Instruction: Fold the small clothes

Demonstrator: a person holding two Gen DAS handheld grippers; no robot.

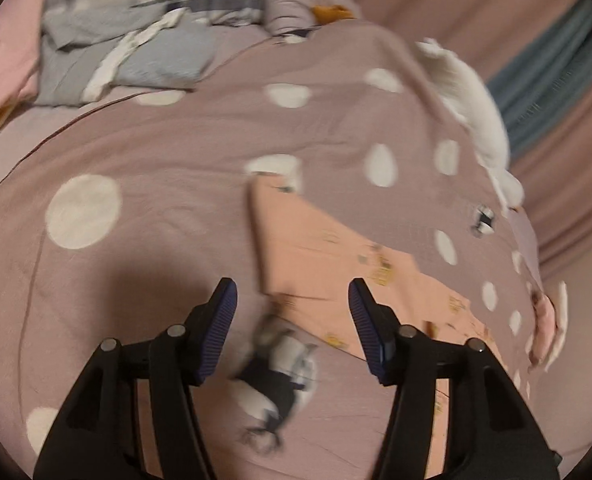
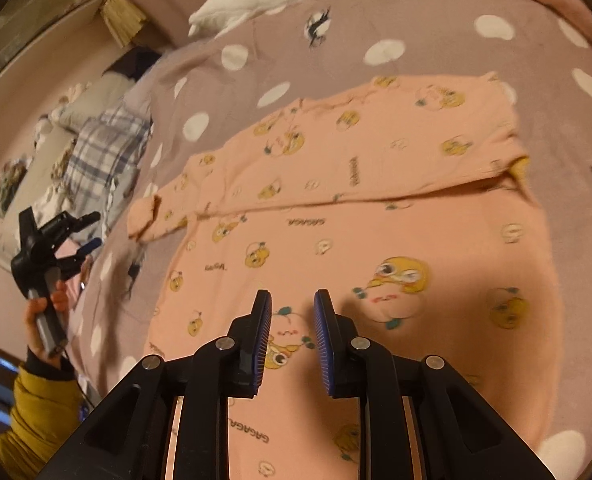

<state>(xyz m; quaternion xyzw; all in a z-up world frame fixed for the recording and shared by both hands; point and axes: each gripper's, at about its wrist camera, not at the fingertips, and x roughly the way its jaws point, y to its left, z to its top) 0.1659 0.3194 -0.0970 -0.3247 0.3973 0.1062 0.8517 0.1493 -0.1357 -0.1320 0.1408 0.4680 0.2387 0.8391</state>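
Pink shirt point(image 2: 376, 216) lay flat on the dotted bedspread point(image 2: 223, 92), sleeve folded across.
Left gripper point(image 1: 291, 292) was apart, empty, off the shirt's edge; right gripper point(image 2: 291, 300) stood narrowly apart above the shirt, gripping nothing.

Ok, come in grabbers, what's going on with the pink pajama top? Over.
Both grippers, left and right, open, empty. Pink top flat on bedspread, sleeve folded across. Nothing in the way.
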